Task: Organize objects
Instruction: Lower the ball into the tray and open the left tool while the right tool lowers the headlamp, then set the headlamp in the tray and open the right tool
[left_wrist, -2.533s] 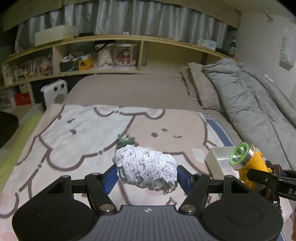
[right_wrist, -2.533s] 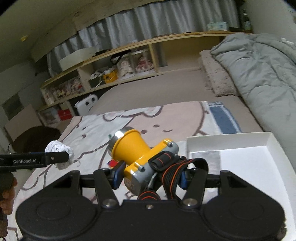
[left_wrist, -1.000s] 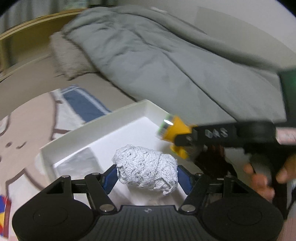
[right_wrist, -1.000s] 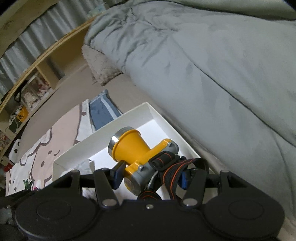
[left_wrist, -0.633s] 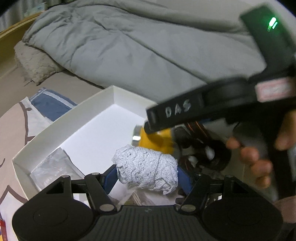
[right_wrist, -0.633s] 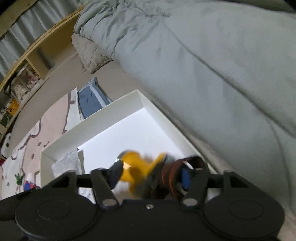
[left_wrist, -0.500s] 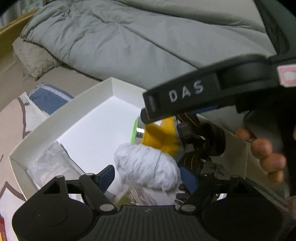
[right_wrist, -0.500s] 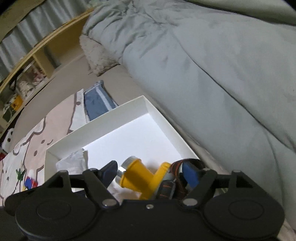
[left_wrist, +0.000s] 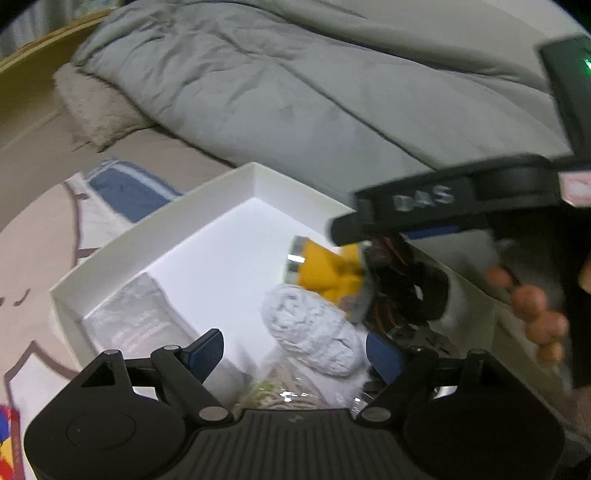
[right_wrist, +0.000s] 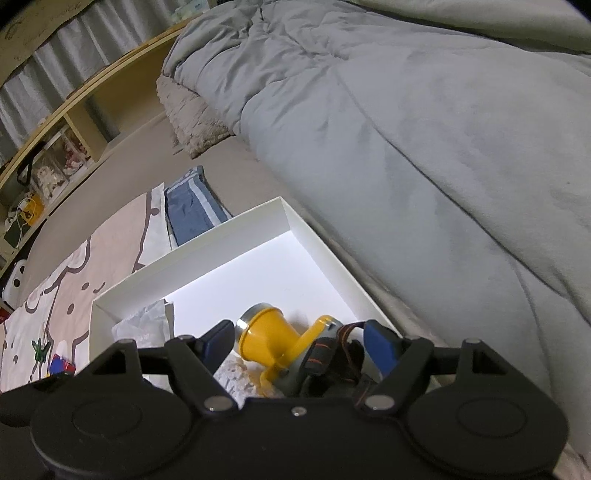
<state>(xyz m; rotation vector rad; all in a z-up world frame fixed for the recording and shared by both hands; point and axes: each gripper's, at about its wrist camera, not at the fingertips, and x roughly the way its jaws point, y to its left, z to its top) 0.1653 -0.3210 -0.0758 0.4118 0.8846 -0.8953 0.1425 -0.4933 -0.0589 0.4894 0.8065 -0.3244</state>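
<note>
White box (left_wrist: 192, 225) on the bed beside a grey duvet (left_wrist: 295, 92). Inside it: grey-white yarn bundle (left_wrist: 314, 332), touching the yellow headlamp (right_wrist: 267, 341) with its black-orange strap. Left gripper (left_wrist: 293, 350): jaws just opened, spread clear of the bundle. Right gripper (right_wrist: 299, 339): jaws just opened too, wide around the headlamp, no pad pressing. Crinkled plastic bag (left_wrist: 136, 317) in the box corner, contents unreadable. Box's near edge hidden behind both grippers.

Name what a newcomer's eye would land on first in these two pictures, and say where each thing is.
The yellow headlamp lies in the white box on the bed, its black strap bunched beside it. A grey-white yarn ball rests against it, below the open left gripper. A grey duvet fills the background.
</note>
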